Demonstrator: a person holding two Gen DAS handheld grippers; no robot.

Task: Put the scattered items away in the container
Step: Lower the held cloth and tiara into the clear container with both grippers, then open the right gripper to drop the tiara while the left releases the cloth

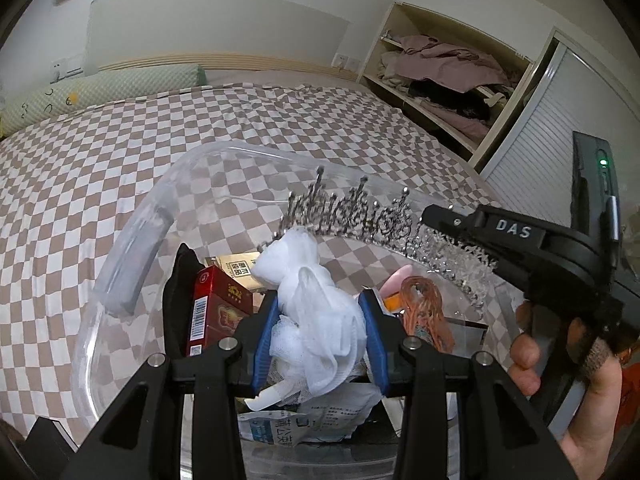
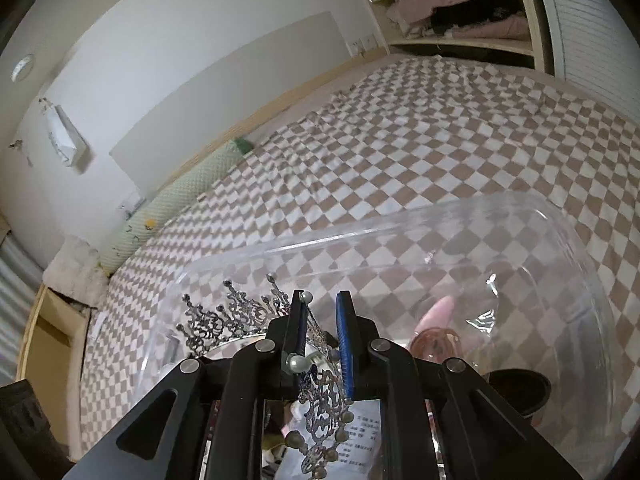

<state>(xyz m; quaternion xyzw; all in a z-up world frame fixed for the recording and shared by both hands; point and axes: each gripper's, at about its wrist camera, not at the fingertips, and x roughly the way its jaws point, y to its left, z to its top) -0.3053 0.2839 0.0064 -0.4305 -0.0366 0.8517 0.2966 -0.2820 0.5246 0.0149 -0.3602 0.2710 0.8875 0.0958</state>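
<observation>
A clear plastic bin (image 1: 132, 256) sits on the checkered bed and holds a red box (image 1: 216, 312), paper packets and an orange hair tie (image 1: 424, 312). My left gripper (image 1: 320, 328) is shut on a white mesh bath pouf (image 1: 316, 312) and holds it over the bin. My right gripper (image 2: 324, 332) is shut on a silver tiara (image 2: 232, 316), which hangs over the bin (image 2: 580, 264). The tiara (image 1: 360, 216) and the right gripper also show in the left wrist view (image 1: 432, 216).
The checkered bedspread (image 1: 80, 168) spreads around the bin. A green bolster pillow (image 1: 92, 96) lies at the headboard. Open shelves with clothes (image 1: 448, 76) stand beside the bed on the right. A pink item (image 2: 440, 308) and a dark round lid (image 2: 520, 392) lie inside the bin.
</observation>
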